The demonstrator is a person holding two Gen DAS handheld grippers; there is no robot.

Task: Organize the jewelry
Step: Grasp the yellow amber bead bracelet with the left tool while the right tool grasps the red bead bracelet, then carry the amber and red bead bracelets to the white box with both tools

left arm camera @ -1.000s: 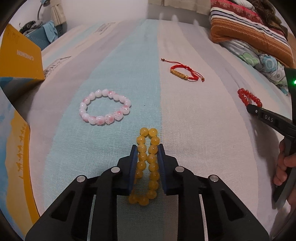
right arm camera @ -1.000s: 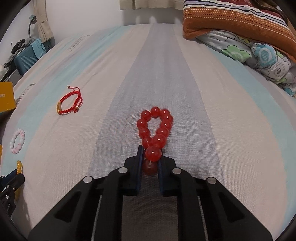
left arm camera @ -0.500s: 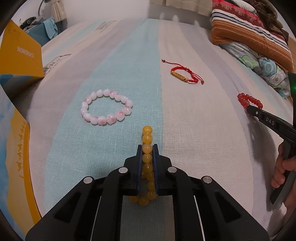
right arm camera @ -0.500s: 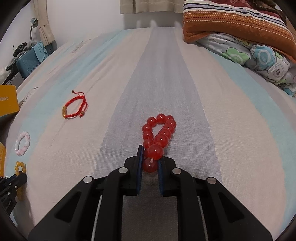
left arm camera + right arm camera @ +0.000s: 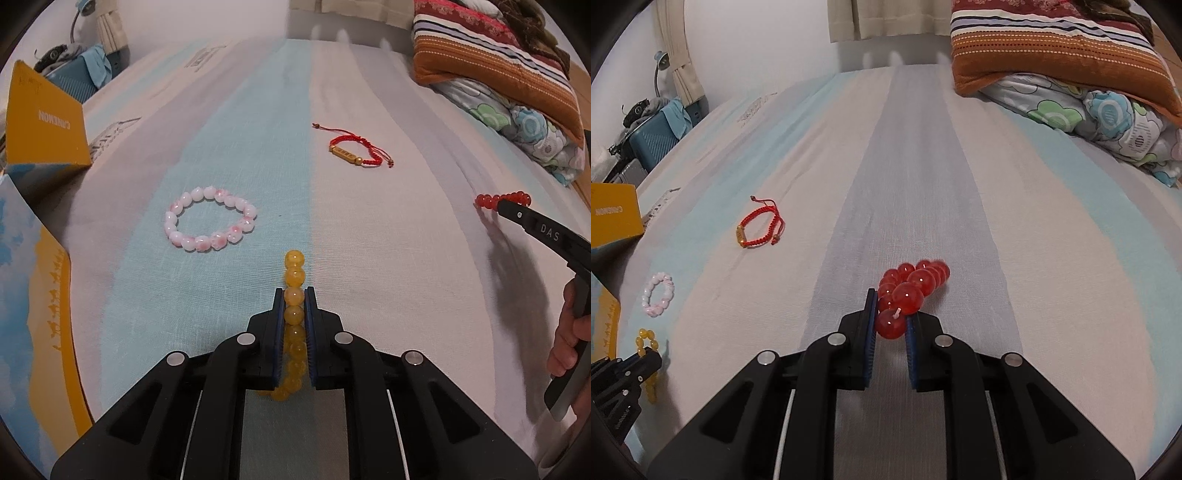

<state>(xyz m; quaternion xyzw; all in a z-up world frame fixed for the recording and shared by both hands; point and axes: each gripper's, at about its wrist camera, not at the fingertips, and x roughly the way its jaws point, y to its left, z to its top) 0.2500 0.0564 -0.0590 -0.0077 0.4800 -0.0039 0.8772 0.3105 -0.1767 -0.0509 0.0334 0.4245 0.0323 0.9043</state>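
On the striped bedsheet [image 5: 388, 229], with pillows [image 5: 1052, 48] at two o'clock, our left gripper [image 5: 294, 295] pinched the yellow bead bracelet [image 5: 294, 273] and our right gripper [image 5: 891, 317] clamped the red bead bracelet [image 5: 916, 280], both bracelets trailing toward twelve.

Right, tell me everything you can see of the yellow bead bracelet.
The yellow bead bracelet is a loop of round, glossy, translucent amber-yellow beads, looking like glass or resin. The left tongs are shut on it, squeezing the loop flat so the beads run in a line between the blue pads. Two beads stick out past the tips, pointing up the striped bedsheet; the rest trail back under the tongs. Whether it touches the sheet cannot be told. It lies apart from the pink-and-white bracelet.
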